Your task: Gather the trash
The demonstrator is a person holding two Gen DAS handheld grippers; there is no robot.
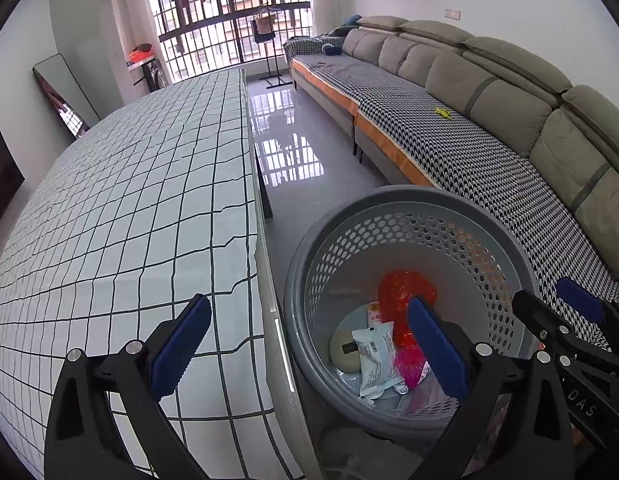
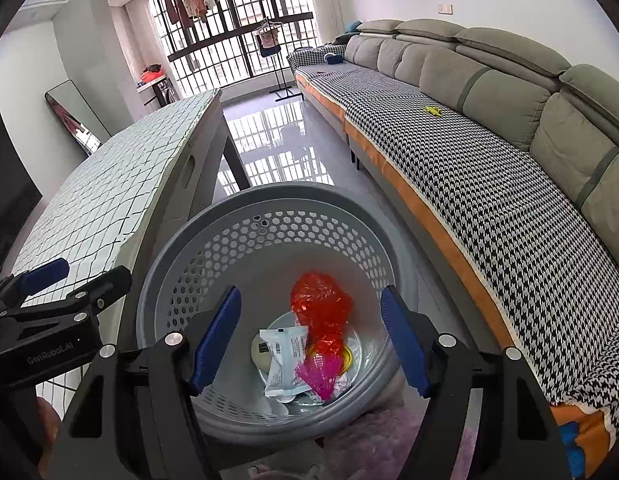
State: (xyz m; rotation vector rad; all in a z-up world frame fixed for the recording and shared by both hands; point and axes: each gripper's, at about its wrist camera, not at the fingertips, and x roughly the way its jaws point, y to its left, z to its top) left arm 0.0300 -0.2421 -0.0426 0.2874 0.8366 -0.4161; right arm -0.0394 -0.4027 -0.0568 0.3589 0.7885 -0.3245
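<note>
A grey perforated basket [image 1: 489, 240] [image 2: 189, 236] stands on the floor between the table and the sofa. Inside lie a crumpled red plastic wrapper [image 1: 401, 292] [image 2: 319, 304], a white snack packet [image 1: 375, 354] [image 2: 285, 356], a pink piece [image 1: 409, 364] [image 2: 317, 376] and a pale round lid [image 1: 343, 354] [image 2: 259, 350]. My left gripper [image 1: 313, 344] hangs open over the table's edge and the basket's rim, nothing between its blue pads. My right gripper [image 2: 311, 340] is open above the basket's mouth, empty. Each gripper shows at the other view's edge.
A table with a checked cloth [image 1: 129, 200] [image 2: 109, 196] runs along the left. A long grey sofa with a houndstooth cover [image 1: 449, 136] [image 2: 489, 168] fills the right; a small yellow object [image 1: 442, 112] [image 2: 433, 110] lies on it. Glossy floor [image 1: 293, 152] stretches toward the barred window.
</note>
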